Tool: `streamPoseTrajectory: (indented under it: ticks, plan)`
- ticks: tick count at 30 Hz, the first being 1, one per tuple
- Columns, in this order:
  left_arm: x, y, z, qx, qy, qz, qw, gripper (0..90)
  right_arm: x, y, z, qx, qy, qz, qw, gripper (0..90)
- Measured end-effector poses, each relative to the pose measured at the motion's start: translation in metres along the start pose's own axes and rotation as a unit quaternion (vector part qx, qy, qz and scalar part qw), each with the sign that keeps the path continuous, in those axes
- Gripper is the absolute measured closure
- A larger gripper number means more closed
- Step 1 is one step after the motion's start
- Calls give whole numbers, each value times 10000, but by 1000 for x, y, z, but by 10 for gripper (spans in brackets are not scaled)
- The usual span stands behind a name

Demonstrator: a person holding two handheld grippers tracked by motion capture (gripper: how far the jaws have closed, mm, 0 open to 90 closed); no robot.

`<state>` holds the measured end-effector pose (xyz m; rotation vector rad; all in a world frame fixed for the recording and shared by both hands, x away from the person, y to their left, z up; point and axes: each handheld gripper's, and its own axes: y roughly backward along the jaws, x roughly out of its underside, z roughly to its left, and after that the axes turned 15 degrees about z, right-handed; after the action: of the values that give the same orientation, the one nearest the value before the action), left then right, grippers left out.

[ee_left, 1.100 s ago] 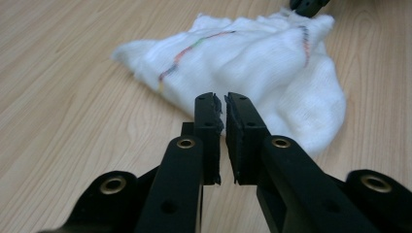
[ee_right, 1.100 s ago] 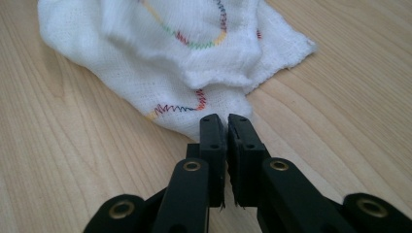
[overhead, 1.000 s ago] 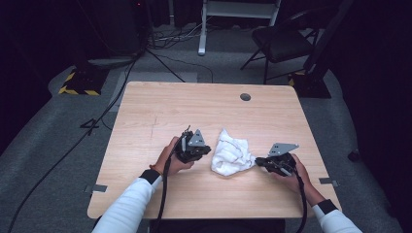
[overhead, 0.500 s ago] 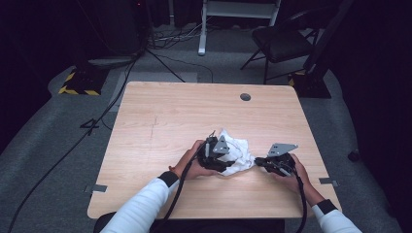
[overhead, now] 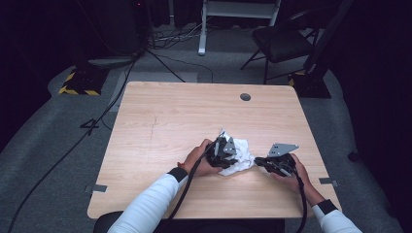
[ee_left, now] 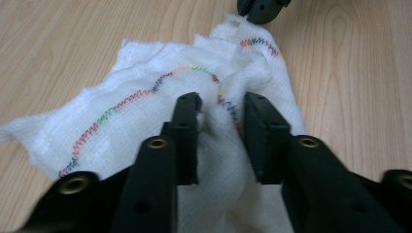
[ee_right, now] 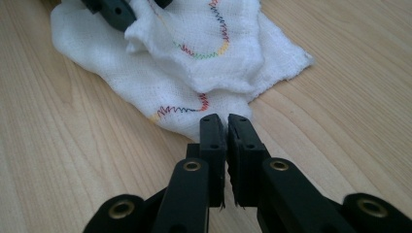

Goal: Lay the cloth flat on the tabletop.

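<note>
A crumpled white cloth (overhead: 244, 153) with rainbow zigzag stitching lies on the wooden table (overhead: 170, 121), near its front edge. My left gripper (overhead: 227, 154) sits on the cloth's left part. In the left gripper view its jaws (ee_left: 221, 104) have just been closing and pinch a raised fold of the cloth (ee_left: 145, 121). My right gripper (overhead: 258, 163) stands at the cloth's right corner. Its jaws (ee_right: 227, 119) are shut with the hem of the cloth (ee_right: 204, 34) caught at their tips. The right gripper's tip (ee_left: 260, 8) shows at the cloth's far corner, and the left gripper (ee_right: 111, 9) shows beyond the cloth.
A round cable hole (overhead: 245, 96) sits near the table's far edge. Bare wood stretches to the left and back of the cloth. Beyond the table stand a dark chair (overhead: 282, 43) and a white stand (overhead: 201, 29), with cables across the floor.
My left gripper moved right, from beside the cloth onto it, opened and then closed over a fold. The cloth bunched up slightly. The right gripper stayed in place.
</note>
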<state>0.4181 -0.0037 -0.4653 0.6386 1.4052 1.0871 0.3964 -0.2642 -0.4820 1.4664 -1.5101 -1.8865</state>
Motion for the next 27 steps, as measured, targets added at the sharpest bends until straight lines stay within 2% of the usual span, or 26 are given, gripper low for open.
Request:
streamPoseTrajectory:
  ticks: [3,7,8,10,14,21,27]
  plan:
    - [5,8,4,-102,19,-32,9999,815,-1,1,0,25,14,-6,10000,859]
    - [11,15,9,-161,115,-84,9998,836,0,3,0,53,-2,-38,10000,860]
    - [16,23,14,-174,245,-187,9994,838,0,4,-2,69,-16,-60,10000,861]
    - [19,27,17,-157,319,-243,9991,841,0,6,-2,86,-39,-79,9999,861]
    - [32,42,27,-306,578,-408,9970,843,1,9,-4,108,-79,-127,9998,862]
    - [58,53,36,-450,860,-264,9949,845,2,12,-6,154,-123,-154,9997,863]
    - [86,57,41,-426,1115,-126,9928,844,3,11,-7,151,-138,-121,9997,862]
